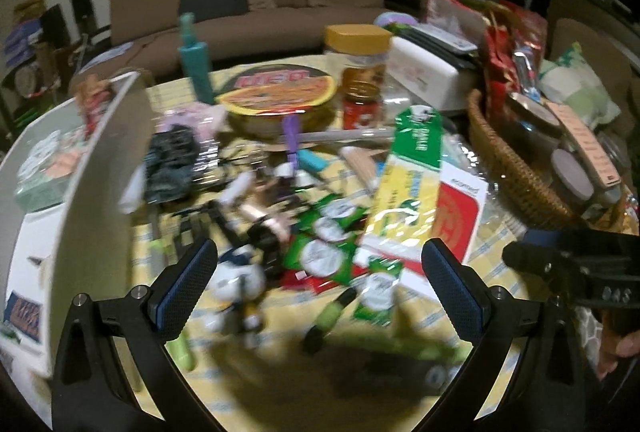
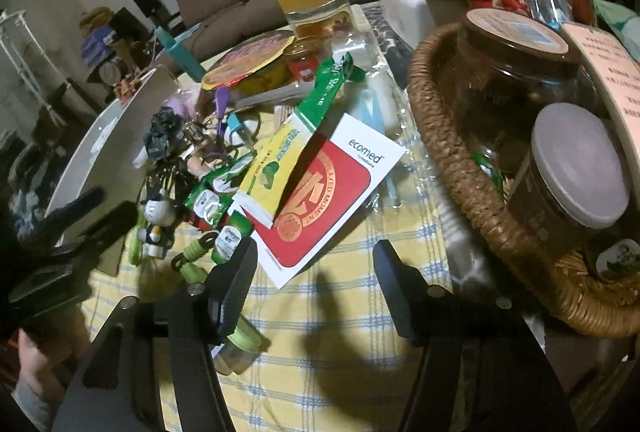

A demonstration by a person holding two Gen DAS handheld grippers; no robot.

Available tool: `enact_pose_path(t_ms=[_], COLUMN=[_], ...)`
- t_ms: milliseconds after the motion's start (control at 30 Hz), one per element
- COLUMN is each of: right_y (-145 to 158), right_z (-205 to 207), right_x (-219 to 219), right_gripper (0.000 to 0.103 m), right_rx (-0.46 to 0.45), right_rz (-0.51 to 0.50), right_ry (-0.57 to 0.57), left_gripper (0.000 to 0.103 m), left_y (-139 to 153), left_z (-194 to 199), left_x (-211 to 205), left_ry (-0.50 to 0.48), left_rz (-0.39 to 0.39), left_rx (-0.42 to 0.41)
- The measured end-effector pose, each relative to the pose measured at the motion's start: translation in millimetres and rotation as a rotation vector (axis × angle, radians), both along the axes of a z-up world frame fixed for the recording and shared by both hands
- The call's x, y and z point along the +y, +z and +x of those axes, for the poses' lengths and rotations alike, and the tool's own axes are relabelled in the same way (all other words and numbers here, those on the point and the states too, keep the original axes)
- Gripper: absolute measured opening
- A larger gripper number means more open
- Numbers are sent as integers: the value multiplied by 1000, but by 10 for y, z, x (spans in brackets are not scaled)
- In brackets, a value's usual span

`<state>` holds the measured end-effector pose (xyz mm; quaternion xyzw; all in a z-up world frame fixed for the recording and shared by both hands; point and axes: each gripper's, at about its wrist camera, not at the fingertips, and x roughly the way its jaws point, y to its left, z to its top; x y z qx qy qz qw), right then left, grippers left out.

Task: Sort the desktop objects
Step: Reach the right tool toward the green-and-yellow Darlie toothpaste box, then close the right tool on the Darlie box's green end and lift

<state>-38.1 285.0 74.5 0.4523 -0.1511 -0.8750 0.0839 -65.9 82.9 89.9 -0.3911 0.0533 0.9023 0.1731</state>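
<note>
A heap of small things lies on a yellow checked cloth [image 2: 340, 332]. My left gripper [image 1: 320, 272] is open above green sachets [image 1: 324, 252] and a cartoon figure keychain [image 1: 236, 272], touching neither. My right gripper [image 2: 318, 268] is open too, low over the cloth. The near corner of a red and white booklet [image 2: 332, 188] lies just beyond its left finger [image 2: 240, 272], and a yellow-green packet [image 2: 280, 168] rests on the booklet. A green-capped little bottle [image 2: 240, 344] lies under that finger. The right gripper's black body [image 1: 568, 264] shows at the left wrist view's right edge.
A wicker basket [image 2: 452, 168] with jars stands at the right. A white tray wall [image 1: 100, 172] rises at the left. Behind the heap stand a noodle bowl [image 1: 280, 96], a yellow-lidded jar [image 1: 356, 44], a teal bottle [image 1: 196, 60] and a white box [image 1: 424, 72].
</note>
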Motion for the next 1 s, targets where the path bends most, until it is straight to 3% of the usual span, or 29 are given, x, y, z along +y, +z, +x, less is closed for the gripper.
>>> enact_pose_path(t_ms=[133, 400, 467, 633, 867, 1000], right_y=[-13, -57, -55, -32, 12, 88], right_z=[-31, -56, -53, -64, -79, -79], right_x=[9, -13, 16, 106, 219, 313], right_gripper=[63, 63, 63, 63, 64, 67], right_rx=[-15, -48, -50, -45, -29, 17], right_rz=[-17, -11, -22, -40, -115, -239], right_ry=[2, 39, 40, 34, 10, -14], left_gripper=[102, 102, 96, 60, 58, 58], left_y=[-109, -386, -440, -604, -525, -417], left_z=[-173, -579, -655, -776, -710, -539], left_x=[312, 752, 780, 876, 755, 646], left_ry=[-72, -139, -158, -188, -200, -218], left_rz=[23, -13, 7, -7, 68, 76], left_rx=[-46, -138, -164, -220, -233, -219])
